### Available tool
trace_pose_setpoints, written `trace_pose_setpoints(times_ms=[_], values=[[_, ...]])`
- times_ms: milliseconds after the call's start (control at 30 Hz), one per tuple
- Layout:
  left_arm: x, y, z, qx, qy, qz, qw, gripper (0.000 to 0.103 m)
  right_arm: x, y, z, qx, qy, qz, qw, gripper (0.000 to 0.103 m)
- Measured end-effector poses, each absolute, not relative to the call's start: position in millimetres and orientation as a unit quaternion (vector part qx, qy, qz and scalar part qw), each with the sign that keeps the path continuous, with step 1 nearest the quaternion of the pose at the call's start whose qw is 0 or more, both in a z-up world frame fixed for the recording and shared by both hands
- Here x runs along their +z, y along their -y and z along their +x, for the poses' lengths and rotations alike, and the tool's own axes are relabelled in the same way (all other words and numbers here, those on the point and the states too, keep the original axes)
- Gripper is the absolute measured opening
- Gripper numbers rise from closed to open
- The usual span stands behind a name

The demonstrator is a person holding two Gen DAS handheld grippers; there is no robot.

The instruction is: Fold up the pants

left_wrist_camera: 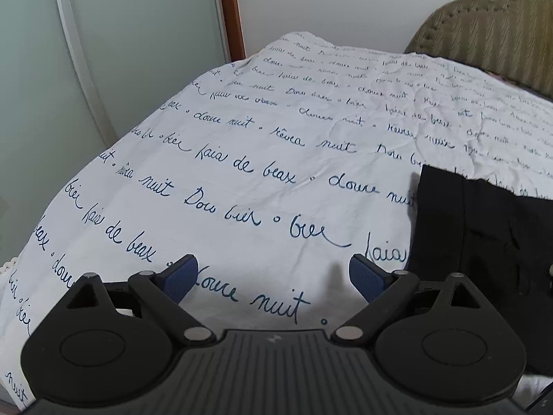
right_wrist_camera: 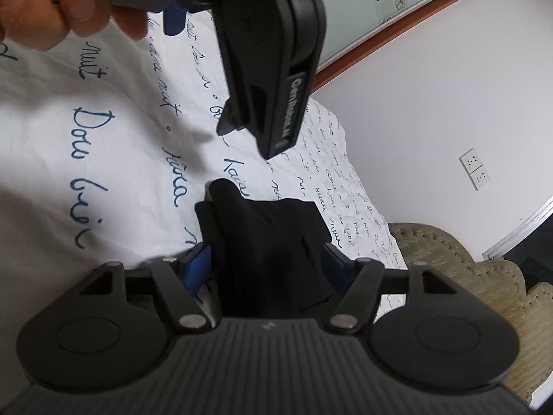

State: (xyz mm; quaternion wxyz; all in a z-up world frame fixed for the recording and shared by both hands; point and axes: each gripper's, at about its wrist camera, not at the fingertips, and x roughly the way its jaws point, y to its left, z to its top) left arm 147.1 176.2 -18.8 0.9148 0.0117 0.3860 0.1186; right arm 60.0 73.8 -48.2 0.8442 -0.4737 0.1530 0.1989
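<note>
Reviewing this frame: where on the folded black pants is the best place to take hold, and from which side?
Grip the folded black pants at the near edge, coming in low from the bed's front. That edge is a stacked bundle lying flat on the white script-printed bedsheet, and it already sits between the right gripper's blue fingers. The left gripper stands open and empty beside it.

My pants (left_wrist_camera: pixel 484 249) are plain black. The bedsheet (left_wrist_camera: pixel 242 159) under them is white with dark blue cursive script. My jaws carry blue pads (left_wrist_camera: pixel 366 278) on black arms; the headboard (left_wrist_camera: pixel 490 31) is olive, quilted.
</note>
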Motion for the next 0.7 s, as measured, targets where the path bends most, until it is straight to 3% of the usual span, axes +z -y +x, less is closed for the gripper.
trace_pose_setpoints(times_ms=[133, 233, 300, 567, 700], values=[[-22.2, -176.6, 147.9, 0.120, -0.391, 0.016, 0.912, 0.095, -48.7, -72.5, 63.8, 0.211, -0.156, -0.470, 0.843, 0.060], [-23.9, -176.7, 148.2, 0.119, -0.394, 0.018, 0.911, 0.095, -51.7, -76.1, 62.8, 0.218, -0.159, -0.478, 0.836, 0.044], [-24.9, -176.4, 147.9, 0.118, -0.396, 0.020, 0.910, 0.095, -55.5, -79.8, 60.6, 0.221, -0.162, -0.485, 0.831, 0.028], [-28.6, -180.5, 148.0, 0.115, -0.410, 0.013, 0.905, 0.095, -60.9, -81.9, 59.3, 0.210, -0.155, -0.488, 0.833, 0.018], [-29.2, -196.7, 149.1, 0.048, -0.436, -0.065, 0.896, 0.095, -40.8, -65.6, 70.4, 0.217, -0.181, -0.389, 0.877, 0.013]])
